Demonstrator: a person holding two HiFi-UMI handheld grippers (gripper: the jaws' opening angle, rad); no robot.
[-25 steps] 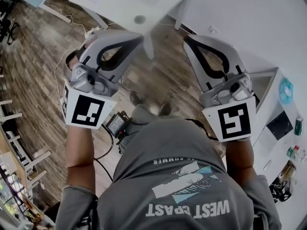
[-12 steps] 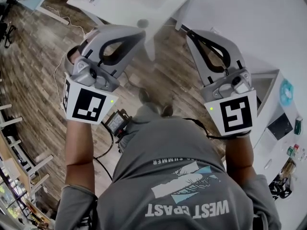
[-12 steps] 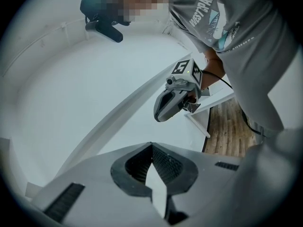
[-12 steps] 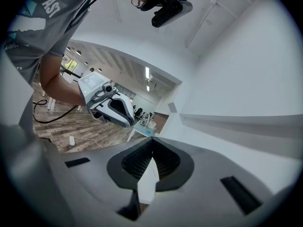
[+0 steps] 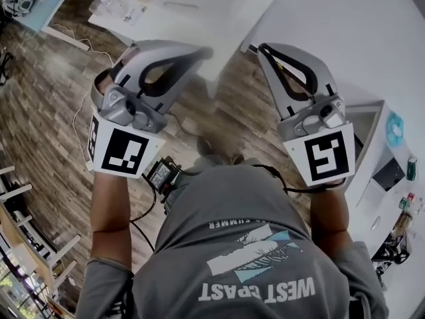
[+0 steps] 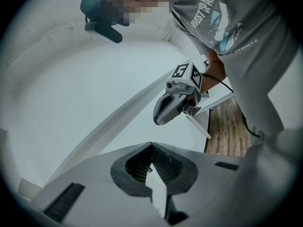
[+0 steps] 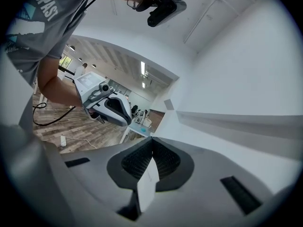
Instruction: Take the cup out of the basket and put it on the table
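No cup and no basket show in any view. In the head view I hold both grippers raised side by side over the wooden floor, in front of my chest. My left gripper (image 5: 204,50) has its jaws closed to a point, with nothing between them. My right gripper (image 5: 263,48) is likewise shut and empty. In the left gripper view my own left gripper (image 6: 151,144) has its tips touching, and the right gripper (image 6: 176,104) hangs ahead against a white wall. The right gripper view shows its own right gripper (image 7: 152,139) closed, and the left gripper (image 7: 108,105) in front of it.
A white table (image 5: 199,8) with papers stands ahead at the top of the head view. A white wall (image 5: 345,32) fills the right side, with a shelf unit (image 5: 375,145) holding small items below it. Cables and a small device (image 5: 161,173) hang at my waist.
The head view has tilted forward, so more of the white table shows at the top. Both grippers stay raised and shut, having shifted only slightly.
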